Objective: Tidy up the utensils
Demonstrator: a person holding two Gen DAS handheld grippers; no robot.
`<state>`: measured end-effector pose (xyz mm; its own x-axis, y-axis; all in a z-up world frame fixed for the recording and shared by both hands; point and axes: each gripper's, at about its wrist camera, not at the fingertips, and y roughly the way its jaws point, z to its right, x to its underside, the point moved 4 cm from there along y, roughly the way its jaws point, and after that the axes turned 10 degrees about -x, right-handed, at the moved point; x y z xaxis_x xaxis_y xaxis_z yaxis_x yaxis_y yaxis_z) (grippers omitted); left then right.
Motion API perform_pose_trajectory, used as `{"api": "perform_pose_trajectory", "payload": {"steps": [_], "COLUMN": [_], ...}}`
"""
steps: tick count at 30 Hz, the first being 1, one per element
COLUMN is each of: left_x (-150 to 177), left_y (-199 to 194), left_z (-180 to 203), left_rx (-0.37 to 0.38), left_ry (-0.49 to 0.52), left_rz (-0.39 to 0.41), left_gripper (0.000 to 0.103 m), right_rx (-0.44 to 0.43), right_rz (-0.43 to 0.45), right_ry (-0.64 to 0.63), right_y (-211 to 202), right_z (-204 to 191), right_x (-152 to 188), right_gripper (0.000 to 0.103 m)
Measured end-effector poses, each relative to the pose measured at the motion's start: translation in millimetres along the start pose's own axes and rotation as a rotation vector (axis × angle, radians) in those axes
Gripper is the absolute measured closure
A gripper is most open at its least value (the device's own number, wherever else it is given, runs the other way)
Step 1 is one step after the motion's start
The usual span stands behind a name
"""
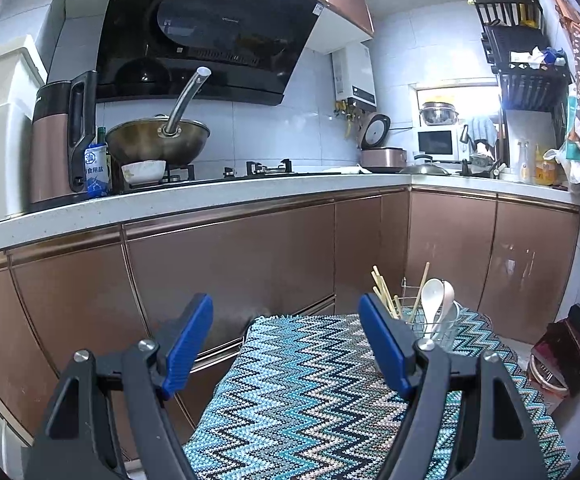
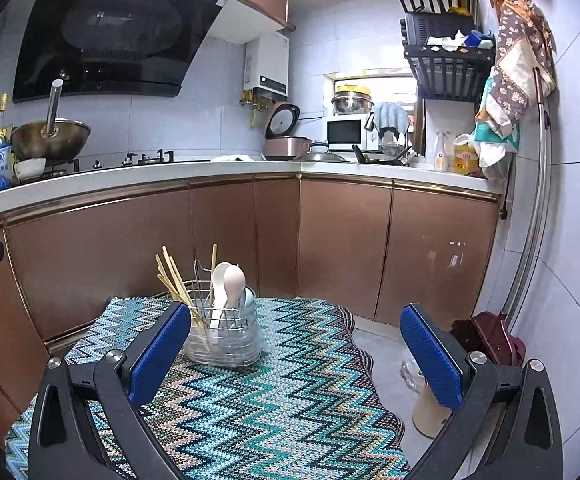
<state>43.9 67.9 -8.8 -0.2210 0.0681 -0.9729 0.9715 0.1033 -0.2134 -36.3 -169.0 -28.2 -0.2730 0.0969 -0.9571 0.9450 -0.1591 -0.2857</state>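
Note:
A wire utensil holder [image 2: 226, 334] stands upright on a table with a zigzag cloth [image 2: 290, 400]. It holds wooden chopsticks [image 2: 172, 276] and white and pale spoons [image 2: 228, 284]. In the left wrist view the holder [image 1: 434, 320] sits at the far right of the cloth [image 1: 310, 392], just behind the right finger. My left gripper [image 1: 286, 344] is open and empty above the cloth. My right gripper [image 2: 296, 354] is open and empty, with the holder just beyond its left finger.
Brown cabinets [image 2: 250, 236] and a white counter [image 2: 218, 170] run behind the table, with a wok [image 2: 50, 138] and rice cooker [image 2: 286, 142]. A brown stool [image 2: 494, 340] and a beige bottle [image 2: 430, 412] are on the floor to the right.

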Motion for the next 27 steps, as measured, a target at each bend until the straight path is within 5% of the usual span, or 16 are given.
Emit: {"api": "perform_pose_trajectory", "payload": {"steps": [27], "left_x": [3.6], "left_y": [2.7], "left_z": [-2.5], "left_rx": [0.0], "left_ry": [0.009], "left_rz": [-0.037], "left_gripper": [0.029], "right_rx": [0.003], "right_rz": [-0.001], "right_ry": [-0.002], "right_y": [0.2], "right_z": [2.2], "right_x": [-0.2], "right_gripper": [0.0]}}
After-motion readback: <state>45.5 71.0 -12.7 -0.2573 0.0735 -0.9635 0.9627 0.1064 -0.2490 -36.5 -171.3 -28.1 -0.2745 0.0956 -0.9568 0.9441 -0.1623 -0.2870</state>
